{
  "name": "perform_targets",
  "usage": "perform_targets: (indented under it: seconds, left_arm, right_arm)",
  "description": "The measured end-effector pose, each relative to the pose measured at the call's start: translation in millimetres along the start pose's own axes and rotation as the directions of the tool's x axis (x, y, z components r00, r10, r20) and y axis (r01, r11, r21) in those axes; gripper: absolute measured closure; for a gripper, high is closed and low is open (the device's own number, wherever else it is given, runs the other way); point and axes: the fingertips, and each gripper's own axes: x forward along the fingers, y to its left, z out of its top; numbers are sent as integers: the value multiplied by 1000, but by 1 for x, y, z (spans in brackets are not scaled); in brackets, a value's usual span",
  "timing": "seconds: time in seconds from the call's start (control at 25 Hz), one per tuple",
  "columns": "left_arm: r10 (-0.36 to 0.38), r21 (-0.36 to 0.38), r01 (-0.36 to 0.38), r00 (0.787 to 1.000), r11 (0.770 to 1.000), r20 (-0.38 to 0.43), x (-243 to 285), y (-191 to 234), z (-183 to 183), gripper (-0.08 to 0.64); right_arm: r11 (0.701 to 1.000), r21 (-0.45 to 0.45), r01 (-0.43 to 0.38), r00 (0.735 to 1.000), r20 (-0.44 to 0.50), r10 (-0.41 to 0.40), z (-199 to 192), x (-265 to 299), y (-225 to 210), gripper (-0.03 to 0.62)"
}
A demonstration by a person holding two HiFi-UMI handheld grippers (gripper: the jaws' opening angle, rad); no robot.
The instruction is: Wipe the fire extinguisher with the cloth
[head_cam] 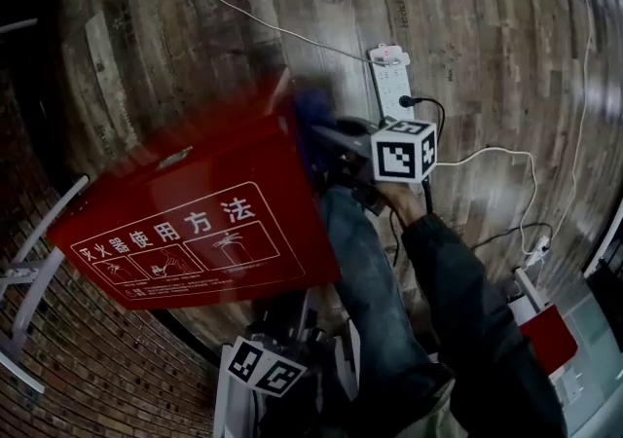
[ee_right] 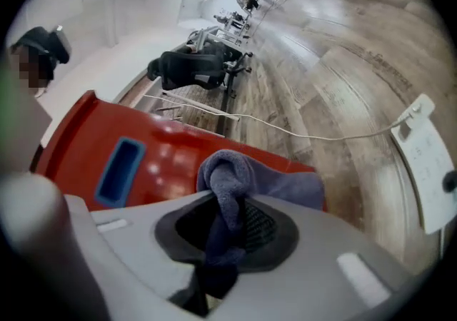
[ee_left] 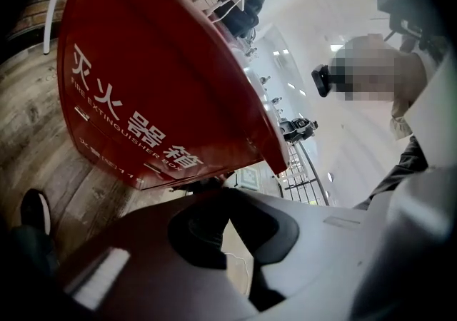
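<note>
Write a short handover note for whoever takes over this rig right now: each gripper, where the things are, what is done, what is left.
Right gripper: shut on the blue-grey cloth, which lies on the red fire extinguisher box at one edge.
Left gripper: below the box, jaws reaching up to its lower edge. Whether they clamp it is unclear.
Done: cloth is gripped and on the box. How much is wiped cannot be told.
Left: probably wipe across the red faces. The extinguisher itself is not in view.
</note>
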Motion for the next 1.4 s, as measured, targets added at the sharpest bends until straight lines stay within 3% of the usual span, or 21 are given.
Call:
perform_targets:
  seconds: [0.16,0.24,0.32,0.4,0.48,0.64,0.72,0.84,0.92,1.04,1.12,1.32,1.4]
  left_arm:
    - [-42,-1,42,999,999,34,-20,5,11,555]
    - [-52,-1,52,997,999,52,-39,16,16,555]
    - [-53,-2,53,996,999,68,-65,30,21,555]
    - [-49,-6,50,995,999,89,-96,50,28,555]
    - [-35,-11,36,992,999,122,-132,74,39,555]
    - [35,-50,-25,973,998,227,-216,133,61,555]
    - [81,-80,-61,956,995,283,-260,164,69,555]
    - [146,-142,-99,915,985,376,-311,205,75,555]
    - [189,-186,-119,884,975,428,-341,229,75,555]
    - [235,-239,-134,850,962,471,-375,253,69,555]
    - [249,-275,-124,838,953,485,-383,261,60,555]
    - [235,-340,-67,846,938,479,-391,266,39,555]
    - [235,-333,-72,846,940,479,-390,268,36,555]
  right_arm:
    - [994,-105,-15,995,94,25,-49,-51,53,525]
    - [979,-200,34,989,145,-4,-69,-69,82,525]
    - [942,-317,115,983,175,-61,-88,-75,111,525]
    - [869,-450,204,972,196,-126,-108,-64,141,525]
    - [773,-576,265,962,217,-168,-125,-37,173,525]
    - [590,-729,346,938,289,-193,-149,49,226,525]
    - [534,-758,375,927,317,-201,-164,94,246,525]
    - [489,-776,397,917,310,-252,-186,148,258,525]
    - [503,-760,410,911,313,-270,-197,181,264,525]
    - [600,-659,453,890,378,-257,-203,214,269,525]
    - [639,-603,477,871,423,-251,-201,225,272,525]
    - [658,-519,545,819,497,-287,-188,237,286,525]
    - [658,-489,573,797,521,-306,-182,242,292,525]
